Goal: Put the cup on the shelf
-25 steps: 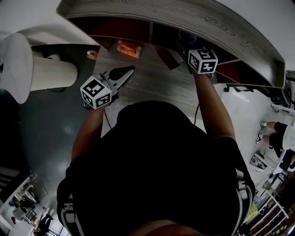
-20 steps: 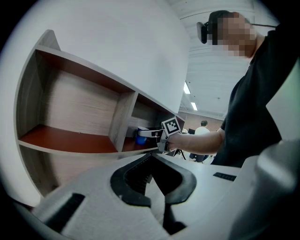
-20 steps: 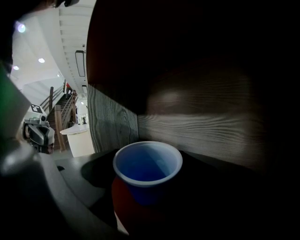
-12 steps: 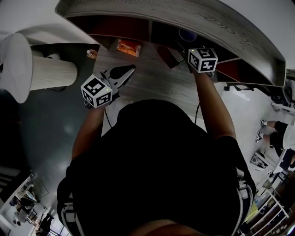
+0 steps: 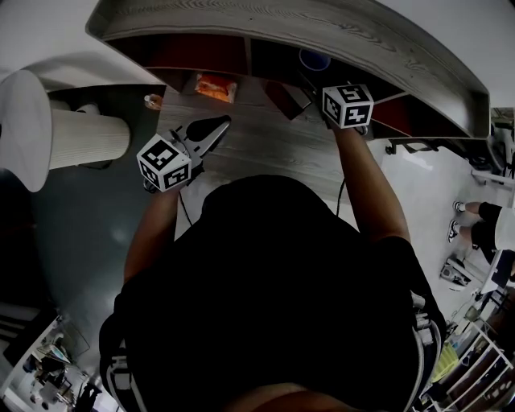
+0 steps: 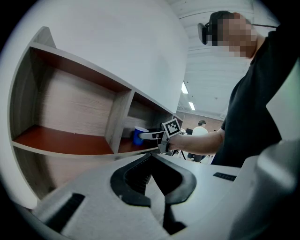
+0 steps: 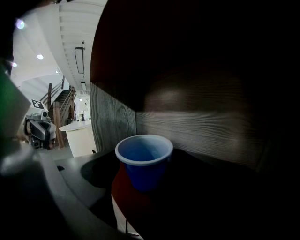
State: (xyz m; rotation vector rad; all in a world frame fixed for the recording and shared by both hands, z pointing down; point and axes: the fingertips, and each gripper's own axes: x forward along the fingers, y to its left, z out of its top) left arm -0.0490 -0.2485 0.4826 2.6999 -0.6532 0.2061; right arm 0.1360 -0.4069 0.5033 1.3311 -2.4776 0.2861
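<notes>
You are reaching your right gripper (image 6: pixel 151 135) into the shelf (image 5: pixel 265 20), its jaws spreading to either side of the blue cup (image 7: pixel 143 159). The cup is sitting upright on the compartment's red floor, beside the divider. Your left gripper (image 6: pixel 152 154) is hovering outside the shelf, jaws pressed together on nothing.

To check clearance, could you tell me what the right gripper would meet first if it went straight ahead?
The blue cup, standing upright between the right gripper's jaws on the shelf; behind it, the compartment's wooden back wall. Whether the jaws already touch it is unclear.
</notes>
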